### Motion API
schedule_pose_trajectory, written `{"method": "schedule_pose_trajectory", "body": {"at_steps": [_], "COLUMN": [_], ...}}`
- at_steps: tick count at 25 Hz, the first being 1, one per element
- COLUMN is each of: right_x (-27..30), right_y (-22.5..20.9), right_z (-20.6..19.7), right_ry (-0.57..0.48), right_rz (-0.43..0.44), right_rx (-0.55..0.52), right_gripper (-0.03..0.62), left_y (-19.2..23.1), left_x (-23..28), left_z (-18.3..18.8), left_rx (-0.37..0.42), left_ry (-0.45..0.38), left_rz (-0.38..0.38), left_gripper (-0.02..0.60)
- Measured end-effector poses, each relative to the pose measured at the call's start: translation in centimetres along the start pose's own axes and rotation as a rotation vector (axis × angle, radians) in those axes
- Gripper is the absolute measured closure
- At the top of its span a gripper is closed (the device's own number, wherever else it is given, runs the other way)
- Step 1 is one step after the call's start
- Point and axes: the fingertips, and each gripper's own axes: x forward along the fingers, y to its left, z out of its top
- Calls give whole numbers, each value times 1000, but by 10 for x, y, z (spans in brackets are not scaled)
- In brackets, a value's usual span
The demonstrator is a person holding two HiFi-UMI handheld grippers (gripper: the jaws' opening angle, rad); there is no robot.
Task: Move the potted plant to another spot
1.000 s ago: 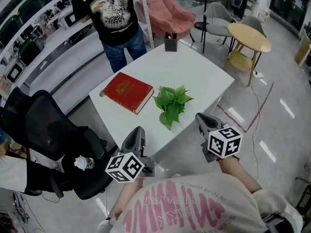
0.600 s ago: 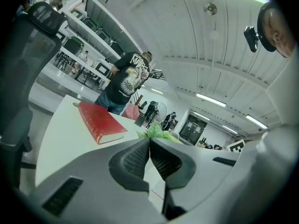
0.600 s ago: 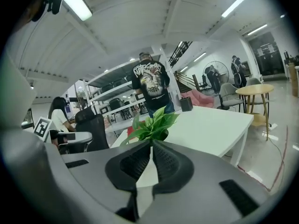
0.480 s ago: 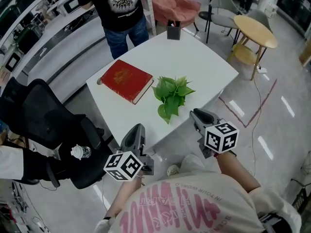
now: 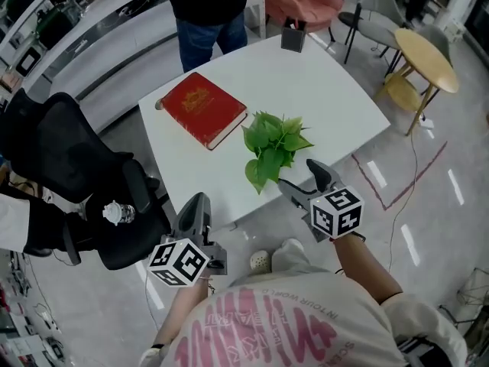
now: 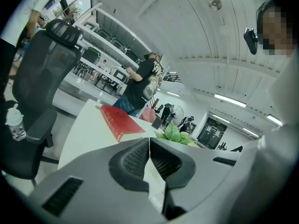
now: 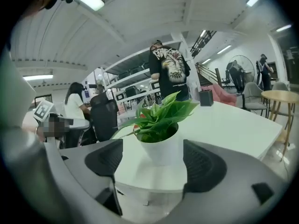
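Right gripper jaws, just opening, stand empty before the white-potted green plant near the white tabletop's near edge. Left gripper clenched, empty. Off-centre closure may topple the pot.

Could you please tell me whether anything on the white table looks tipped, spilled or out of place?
Nothing stands out. The potted plant stands upright near the near edge of the table, no soil spilled; the red book lies flat beside it, and a small dark container sits at the far edge.
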Motion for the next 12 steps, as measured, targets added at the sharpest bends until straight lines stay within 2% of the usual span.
{"method": "schedule_pose_trajectory", "body": {"at_steps": [5, 12], "right_x": [21, 44], "right_y": [-10, -21], "right_z": [-7, 2], "right_ry": [42, 11], "right_rz": [31, 86], "right_rx": [-80, -125], "right_gripper": [73, 14], "left_y": [5, 10], "left_x": [-7, -25], "left_z": [-8, -9], "left_rx": [-26, -61], "left_ry": [-7, -56], "left_rz": [92, 218], "left_gripper": [557, 557]}}
